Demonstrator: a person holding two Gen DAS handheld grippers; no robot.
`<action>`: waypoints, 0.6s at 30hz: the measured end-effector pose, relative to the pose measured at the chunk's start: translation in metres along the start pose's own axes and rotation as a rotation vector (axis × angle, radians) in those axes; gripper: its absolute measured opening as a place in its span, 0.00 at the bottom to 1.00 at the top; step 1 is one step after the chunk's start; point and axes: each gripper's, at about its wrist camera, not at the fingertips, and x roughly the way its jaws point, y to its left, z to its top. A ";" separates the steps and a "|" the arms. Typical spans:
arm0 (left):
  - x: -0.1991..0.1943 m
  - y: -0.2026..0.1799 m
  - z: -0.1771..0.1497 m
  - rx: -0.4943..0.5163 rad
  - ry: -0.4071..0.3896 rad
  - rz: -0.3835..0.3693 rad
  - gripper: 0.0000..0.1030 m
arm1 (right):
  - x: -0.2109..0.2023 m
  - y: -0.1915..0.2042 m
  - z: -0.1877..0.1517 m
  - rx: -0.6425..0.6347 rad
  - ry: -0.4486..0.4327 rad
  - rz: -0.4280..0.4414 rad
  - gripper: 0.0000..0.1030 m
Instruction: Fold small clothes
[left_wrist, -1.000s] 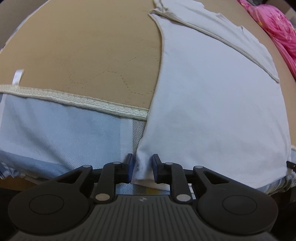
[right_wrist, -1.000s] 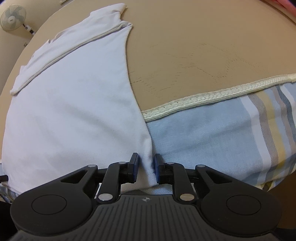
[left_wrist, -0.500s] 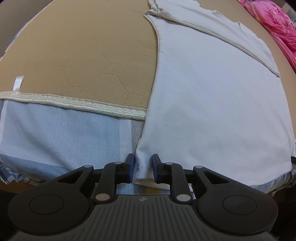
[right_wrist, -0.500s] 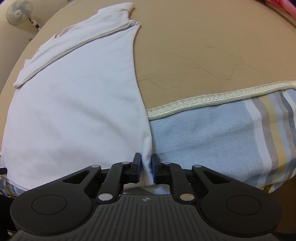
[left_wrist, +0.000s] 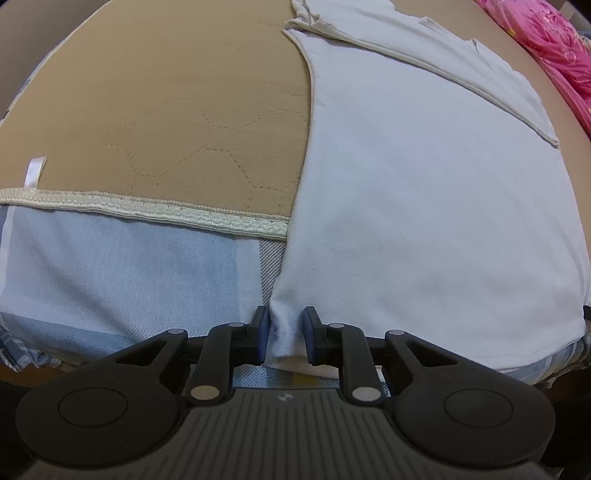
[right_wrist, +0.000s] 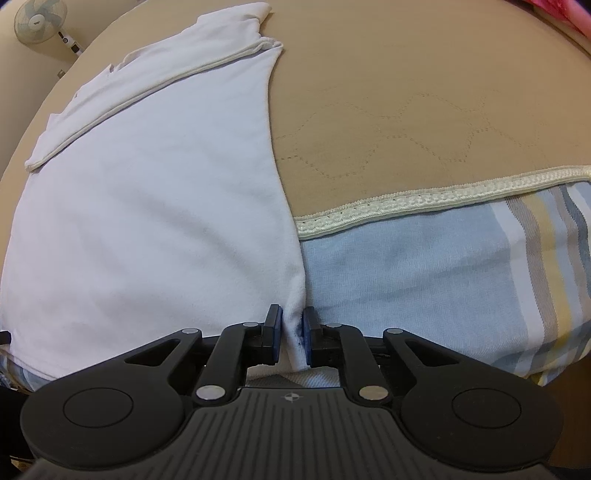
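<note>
Here a tan quilted mat (left_wrist: 155, 110) covers the bed, its near edge showing striped sheet (right_wrist: 424, 266). A white shirt (left_wrist: 424, 206) lies flat across that edge; the left gripper (left_wrist: 284, 338) and right gripper (right_wrist: 291, 338), its jaws just closing, each pinch a hem corner.

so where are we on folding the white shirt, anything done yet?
Done: the white shirt lies spread flat on the tan quilted pad, its far part already turned over along a seam. In hand: the left gripper and the right gripper each pinch a near hem corner; the right jaws have just been closing on the cloth. Left: carrying the hem up and over, then the later folds. No lift visible yet.
</note>
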 end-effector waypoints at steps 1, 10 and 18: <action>0.000 -0.001 -0.001 0.003 -0.002 0.002 0.21 | 0.000 0.000 0.000 0.002 -0.004 0.001 0.09; -0.001 0.002 -0.002 -0.014 -0.005 -0.003 0.21 | -0.004 0.001 -0.007 -0.001 -0.016 -0.004 0.10; -0.008 -0.004 -0.004 0.003 -0.052 0.015 0.08 | -0.009 0.004 -0.008 -0.001 -0.050 -0.015 0.06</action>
